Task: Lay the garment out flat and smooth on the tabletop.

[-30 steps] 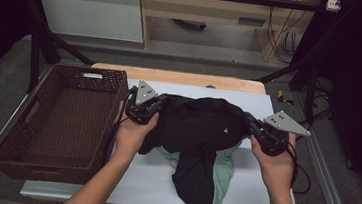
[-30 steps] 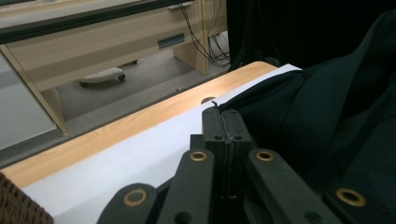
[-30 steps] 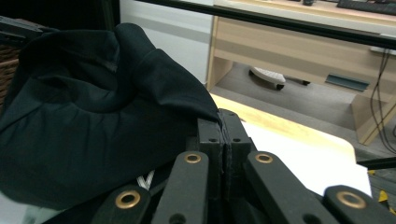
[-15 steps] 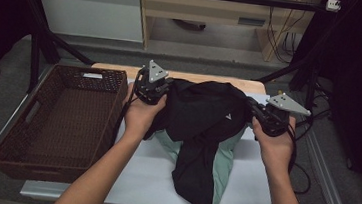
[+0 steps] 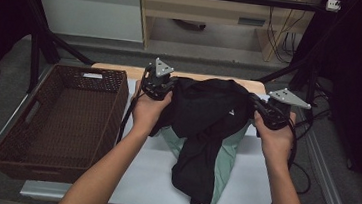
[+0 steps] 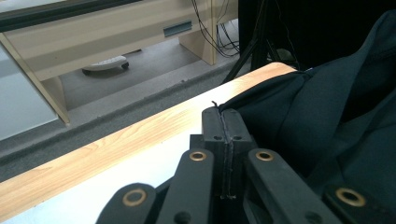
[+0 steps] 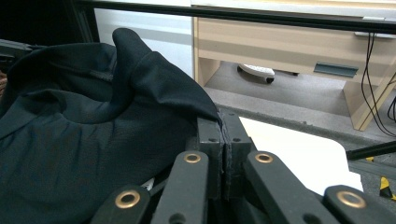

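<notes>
A black garment [image 5: 207,119] hangs stretched between both grippers over the white table top [image 5: 147,174], its lower part trailing toward the front edge. A pale green cloth [image 5: 227,159] lies under it. My left gripper [image 5: 169,85] is shut on the garment's left edge; in the left gripper view the jaws [image 6: 223,122] pinch a thin fold of the black garment [image 6: 327,116]. My right gripper [image 5: 253,103] is shut on the right edge, and the black garment [image 7: 93,130] runs out from its closed jaws [image 7: 223,125].
A brown wicker basket [image 5: 37,161] stands at the table's left side. A wooden strip [image 5: 117,67] edges the table's far side. Behind it are a cabinet, cables [image 5: 280,39] and black frame legs [image 5: 38,53]. Metal rails run along both table sides.
Both hands have carried the garment away from the person toward the far edge of the table, keeping it stretched between them. The hanging part has dragged along.
</notes>
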Demonstrator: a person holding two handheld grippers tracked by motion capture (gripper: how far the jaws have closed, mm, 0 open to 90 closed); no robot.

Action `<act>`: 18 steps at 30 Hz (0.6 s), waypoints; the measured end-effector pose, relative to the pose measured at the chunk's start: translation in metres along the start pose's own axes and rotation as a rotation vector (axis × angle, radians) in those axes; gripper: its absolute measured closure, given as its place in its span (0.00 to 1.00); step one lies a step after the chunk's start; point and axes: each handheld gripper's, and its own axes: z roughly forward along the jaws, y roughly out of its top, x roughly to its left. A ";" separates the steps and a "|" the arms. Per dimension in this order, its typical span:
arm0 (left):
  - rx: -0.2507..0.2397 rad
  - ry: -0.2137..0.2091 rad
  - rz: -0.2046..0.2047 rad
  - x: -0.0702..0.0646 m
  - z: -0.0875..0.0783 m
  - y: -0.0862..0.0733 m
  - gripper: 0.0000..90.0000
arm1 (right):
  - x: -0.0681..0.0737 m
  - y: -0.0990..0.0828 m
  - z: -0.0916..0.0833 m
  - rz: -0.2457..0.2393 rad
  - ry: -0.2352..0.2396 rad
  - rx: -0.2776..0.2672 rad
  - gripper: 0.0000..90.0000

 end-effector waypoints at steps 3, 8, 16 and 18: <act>0.002 -0.002 -0.001 0.000 0.003 0.002 1.00 | -0.003 -0.001 0.002 0.011 0.001 0.004 0.99; 0.007 -0.005 -0.010 0.002 0.008 0.003 1.00 | -0.006 -0.002 0.006 0.019 0.005 0.008 0.99; 0.044 0.001 -0.052 0.015 0.033 0.003 1.00 | -0.015 -0.001 0.028 0.048 0.009 0.041 0.99; 0.057 0.016 -0.071 0.021 0.046 0.000 1.00 | -0.018 -0.001 0.041 0.062 0.010 0.059 0.99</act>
